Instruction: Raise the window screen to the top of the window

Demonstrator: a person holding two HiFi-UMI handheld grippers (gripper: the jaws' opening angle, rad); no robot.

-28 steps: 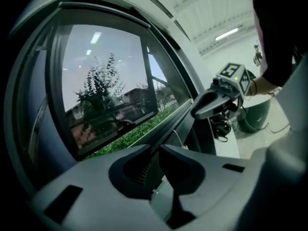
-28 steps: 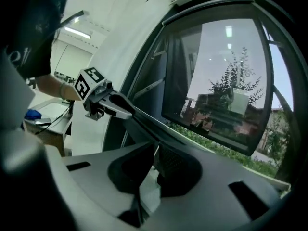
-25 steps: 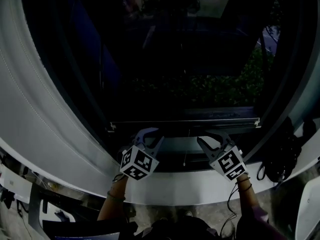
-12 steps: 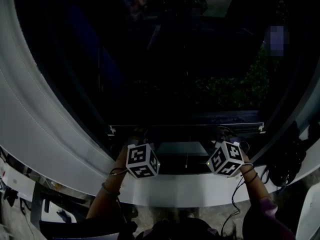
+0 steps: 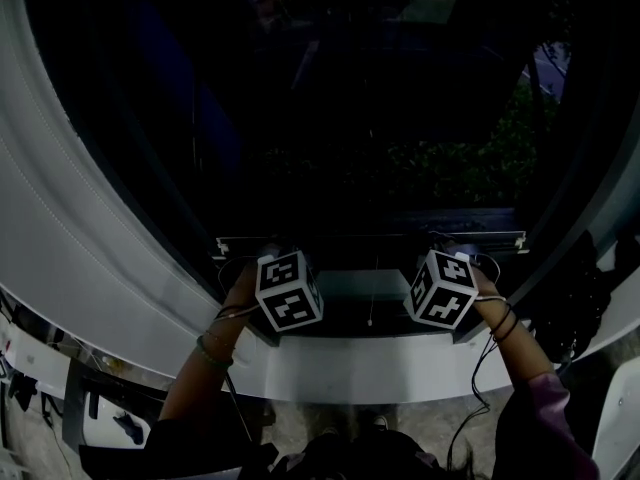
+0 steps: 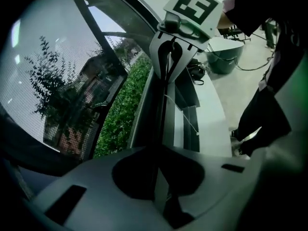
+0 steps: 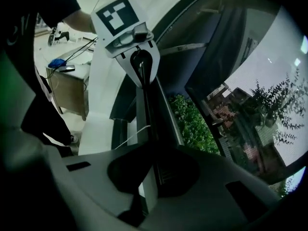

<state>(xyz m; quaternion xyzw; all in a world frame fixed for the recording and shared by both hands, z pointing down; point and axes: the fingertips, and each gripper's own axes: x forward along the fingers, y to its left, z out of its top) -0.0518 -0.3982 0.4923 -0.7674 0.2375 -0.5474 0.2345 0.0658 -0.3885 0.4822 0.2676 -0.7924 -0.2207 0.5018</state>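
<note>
Two grippers on the bottom rail (image 5: 370, 239) of the screen (image 6: 53, 66), sitting low just above the sill (image 5: 370, 368). Left gripper (image 6: 161, 182): jaws narrow, pinched on the rail. Right gripper (image 7: 147, 179): same, as far as the dark gap shows. Step: start of lift, screen nowhere near top. Next move needs both rising level, else the rail likely racks and jams. No readable writing, only square markers on cubes (image 5: 288, 290).
</note>
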